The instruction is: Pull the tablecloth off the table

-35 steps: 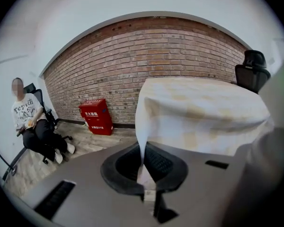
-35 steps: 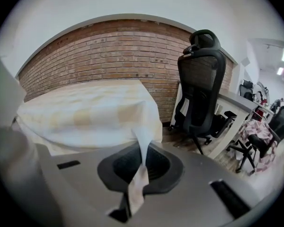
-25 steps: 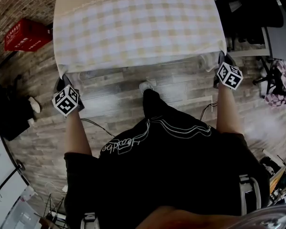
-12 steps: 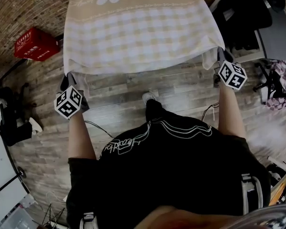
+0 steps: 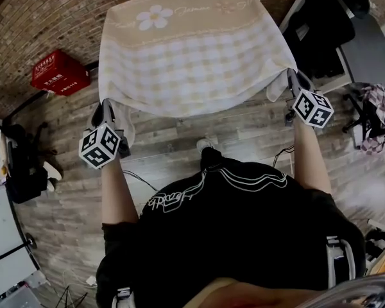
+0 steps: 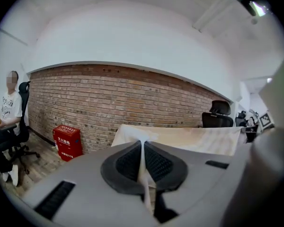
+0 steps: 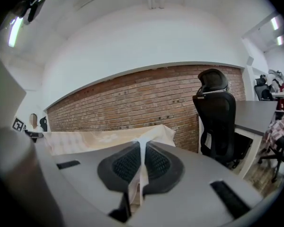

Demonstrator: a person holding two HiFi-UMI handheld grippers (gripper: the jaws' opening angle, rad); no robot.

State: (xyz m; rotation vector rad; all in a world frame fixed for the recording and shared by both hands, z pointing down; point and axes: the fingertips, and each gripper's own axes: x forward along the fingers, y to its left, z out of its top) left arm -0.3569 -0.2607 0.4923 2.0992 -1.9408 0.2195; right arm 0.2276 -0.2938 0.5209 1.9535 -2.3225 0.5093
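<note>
The beige checked tablecloth [image 5: 192, 56] with a white flower print hangs stretched out in front of me above the wooden floor. My left gripper [image 5: 107, 113] is shut on its near left corner. My right gripper [image 5: 293, 81] is shut on its near right corner. In the left gripper view a fold of tablecloth [image 6: 180, 138] is pinched between the black pads [image 6: 128, 162] and the cloth spreads away beyond. In the right gripper view the tablecloth [image 7: 99, 138] is likewise clamped between the pads [image 7: 158, 164]. The table itself is hidden under the cloth.
A red crate [image 5: 59, 72] stands by the brick wall [image 5: 45, 18] at the left. A black office chair [image 7: 220, 119] and a grey desk [image 5: 372, 40] are at the right. A seated person [image 6: 4, 122] is at the far left. Cables [image 5: 138, 172] lie on the floor.
The tablecloth has come toward me and its flower-printed far edge is now in view. Both grippers keep hold of their corners; the left one has shifted right and lower in the head view.
</note>
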